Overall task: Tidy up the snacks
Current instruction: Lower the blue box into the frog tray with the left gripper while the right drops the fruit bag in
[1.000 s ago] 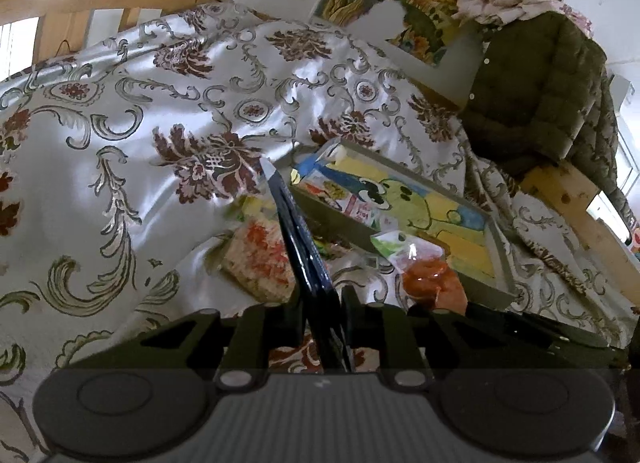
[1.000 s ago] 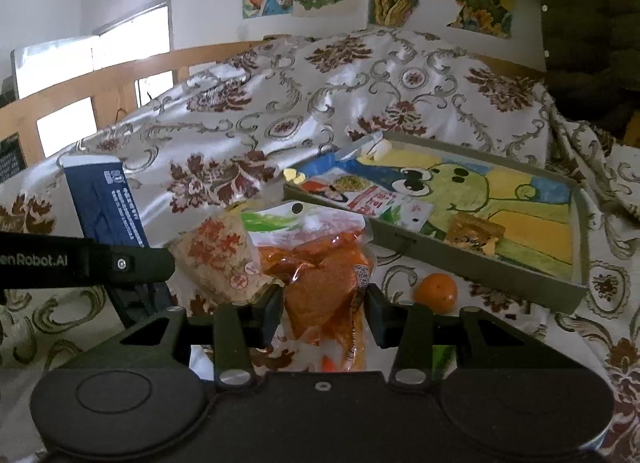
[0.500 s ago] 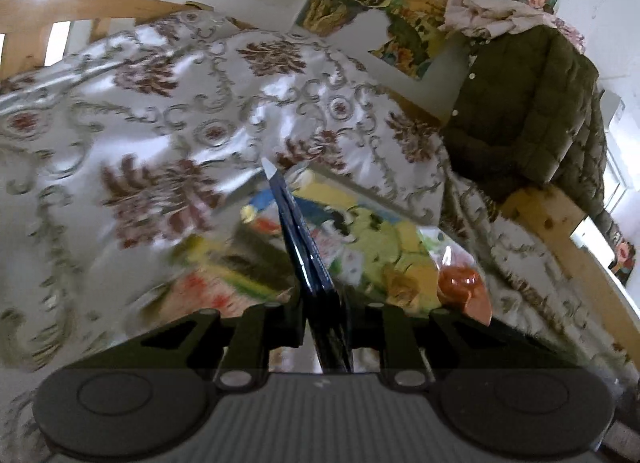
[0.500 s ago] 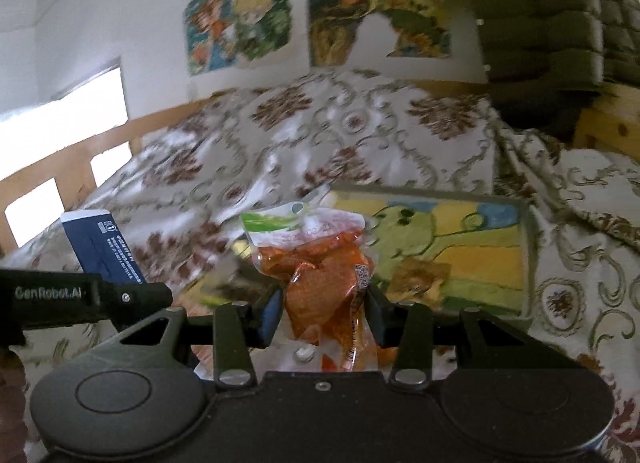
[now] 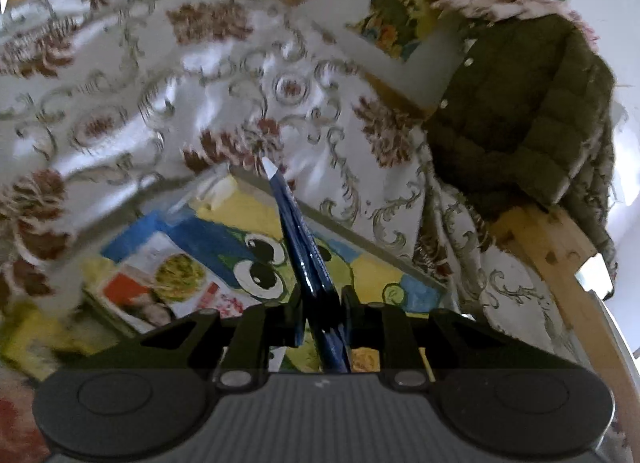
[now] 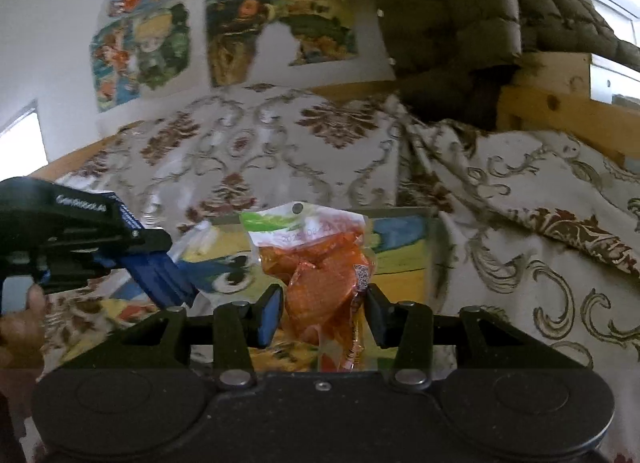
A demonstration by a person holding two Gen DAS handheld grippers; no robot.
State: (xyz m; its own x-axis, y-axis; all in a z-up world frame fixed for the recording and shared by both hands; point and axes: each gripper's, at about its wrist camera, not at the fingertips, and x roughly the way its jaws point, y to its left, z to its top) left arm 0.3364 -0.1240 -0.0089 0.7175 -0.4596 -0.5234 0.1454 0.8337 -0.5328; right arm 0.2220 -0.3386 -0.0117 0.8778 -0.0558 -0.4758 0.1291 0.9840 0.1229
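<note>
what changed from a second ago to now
Both hands carried their snacks from beside the tray to over it: the left gripper with the blue packet, the right gripper with the orange snack bag. The frog-painted tray lies where it was; both grips unchanged.

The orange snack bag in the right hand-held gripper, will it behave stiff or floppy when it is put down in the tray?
Probably floppy: the orange bag is crinkled film, pinched low by the right hand-held gripper. Likely light, since its top stands up unsupported. The glossy film may slip, and it would probably slump flat in the tray.
</note>
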